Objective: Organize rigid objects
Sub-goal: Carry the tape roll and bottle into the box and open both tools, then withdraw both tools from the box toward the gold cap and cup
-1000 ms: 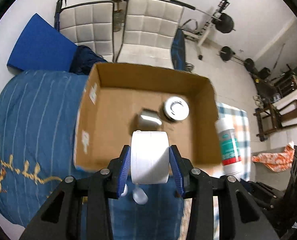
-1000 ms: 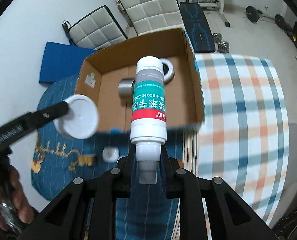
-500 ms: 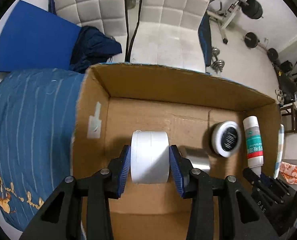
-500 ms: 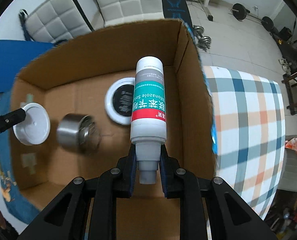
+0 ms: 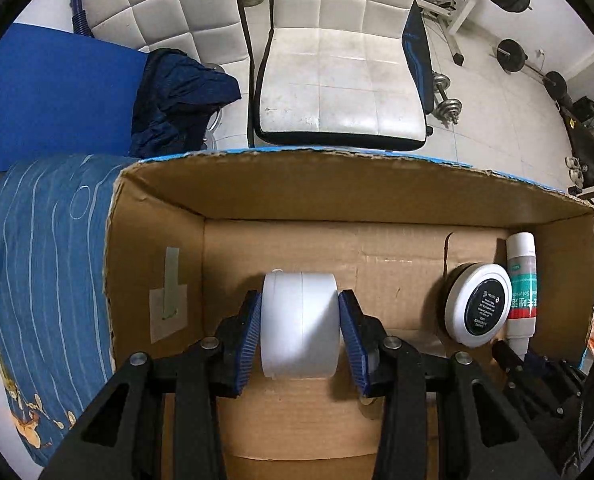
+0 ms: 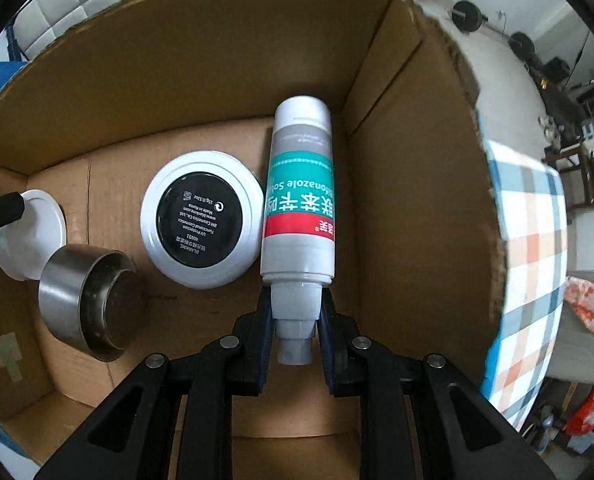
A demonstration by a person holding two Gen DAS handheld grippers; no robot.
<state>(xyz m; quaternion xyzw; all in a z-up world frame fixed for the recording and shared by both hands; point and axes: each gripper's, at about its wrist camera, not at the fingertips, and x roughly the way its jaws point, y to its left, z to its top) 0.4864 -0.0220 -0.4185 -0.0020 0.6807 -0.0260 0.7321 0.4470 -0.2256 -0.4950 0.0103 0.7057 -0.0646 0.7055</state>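
Your left gripper (image 5: 301, 332) is clamped on the white jar (image 5: 300, 324), low in the middle of its frame, inside the cardboard box (image 5: 337, 184). Your right gripper (image 6: 295, 320) grips the bottle (image 6: 300, 196) by its neck, at frame centre near the box's right wall, just beside the round tin (image 6: 201, 220). A steel cup (image 6: 85, 300) lies tipped at lower left

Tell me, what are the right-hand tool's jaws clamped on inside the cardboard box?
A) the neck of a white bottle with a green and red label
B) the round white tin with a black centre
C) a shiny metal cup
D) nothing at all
A: in the right wrist view the right gripper pinches the narrow neck of the white bottle, while the metal cup and round tin lie free beside it.
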